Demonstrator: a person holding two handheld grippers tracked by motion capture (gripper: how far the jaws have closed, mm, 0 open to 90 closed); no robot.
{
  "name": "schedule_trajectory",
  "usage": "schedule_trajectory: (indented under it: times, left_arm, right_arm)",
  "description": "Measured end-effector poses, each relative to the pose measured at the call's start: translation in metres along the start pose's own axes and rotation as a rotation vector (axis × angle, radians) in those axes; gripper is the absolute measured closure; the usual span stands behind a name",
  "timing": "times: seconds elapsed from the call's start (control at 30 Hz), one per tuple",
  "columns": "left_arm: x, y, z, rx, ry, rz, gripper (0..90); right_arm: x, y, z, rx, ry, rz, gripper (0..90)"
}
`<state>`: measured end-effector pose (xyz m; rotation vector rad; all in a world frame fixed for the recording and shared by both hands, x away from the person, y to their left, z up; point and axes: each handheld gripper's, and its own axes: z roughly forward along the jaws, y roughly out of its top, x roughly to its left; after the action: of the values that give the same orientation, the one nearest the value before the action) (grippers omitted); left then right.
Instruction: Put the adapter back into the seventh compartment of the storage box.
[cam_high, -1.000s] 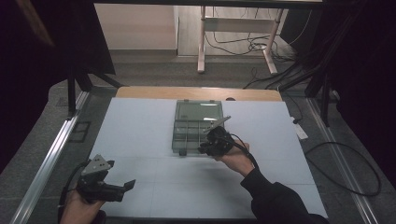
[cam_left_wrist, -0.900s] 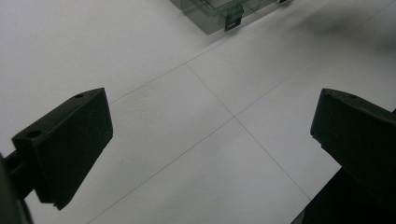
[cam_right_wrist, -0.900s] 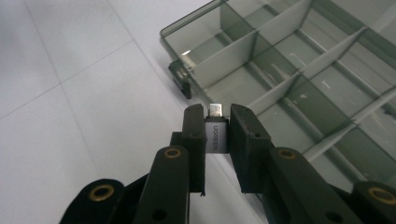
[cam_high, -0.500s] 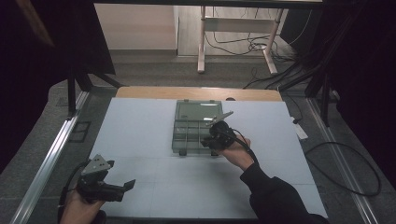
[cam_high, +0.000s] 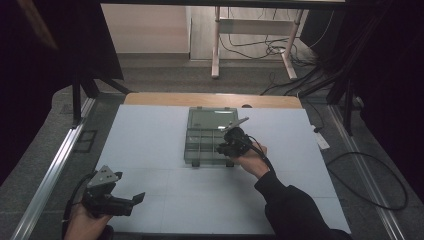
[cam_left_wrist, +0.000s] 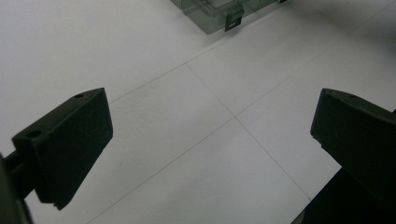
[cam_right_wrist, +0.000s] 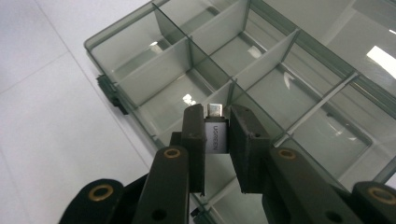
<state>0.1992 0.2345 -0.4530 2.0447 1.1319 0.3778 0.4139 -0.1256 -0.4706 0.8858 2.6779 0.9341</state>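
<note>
- Smoky translucent plastic forms the organiser box (cam_high: 210, 136), which is seen lying open on the white worktop (cam_high: 150, 145), its lid folded back toward 12 o'clock.
- Every compartment (cam_right_wrist: 154, 70) that can be made out between the dividers is seen empty; nothing has yet been placed inside.
- A small silver adapter (cam_right_wrist: 215, 133), marked UGREEN and with its plug end pointing away, is clamped between the jaws of the right hand-held gripper (cam_right_wrist: 216, 122), which is held above the compartments along the box's near edge.
- In the high view that right hand-held gripper (cam_high: 231, 142) is found at the box's 4 o'clock corner.
- The pick-up is judged done; lowering the adapter into a compartment and letting go are judged to be left.
- The left hand-held gripper (cam_high: 131, 201) is held at 7 o'clock on the worktop, well apart from the box, its jaws spread wide with nothing between them.
</note>
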Motion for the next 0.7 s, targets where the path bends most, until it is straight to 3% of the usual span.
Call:
schedule_trajectory:
  times: [0.43,0.7]
  left_arm:
    - [0.000,0.000,0.000,0.000,0.000,0.003,0.0]
    - [0.000,0.000,0.000,0.001,-0.001,0.005,0.0]
  right_arm:
    - [-0.005,-0.003,0.015,0.034,-0.022,0.005,75.4]
    - [-0.004,-0.003,0.013,0.022,0.000,0.015,70.9]
